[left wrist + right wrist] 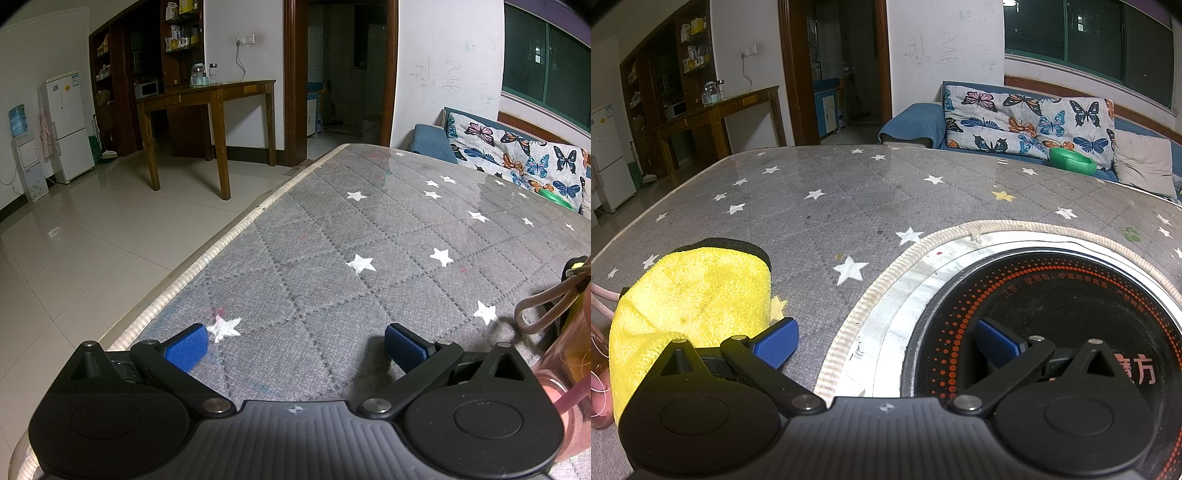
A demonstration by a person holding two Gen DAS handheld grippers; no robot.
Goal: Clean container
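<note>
A pink see-through container point(565, 373) with a beige cord loop point(543, 310) stands at the right edge of the left wrist view, just right of my open left gripper point(295, 345), which holds nothing. In the right wrist view the same pink container point(598, 376) shows at the far left, partly hidden behind a yellow cloth point(690, 306) lying on the grey star-patterned table point(849, 206). My right gripper point(886, 341) is open and empty; its left finger point(777, 341) sits beside the cloth.
A round black induction hob point(1052, 295) with red dotted rings is set into the table under my right gripper's right finger. A green ring point(1071, 160) and butterfly cushion point(1027, 122) lie on the sofa beyond. The table's left edge point(207, 258) drops to tiled floor.
</note>
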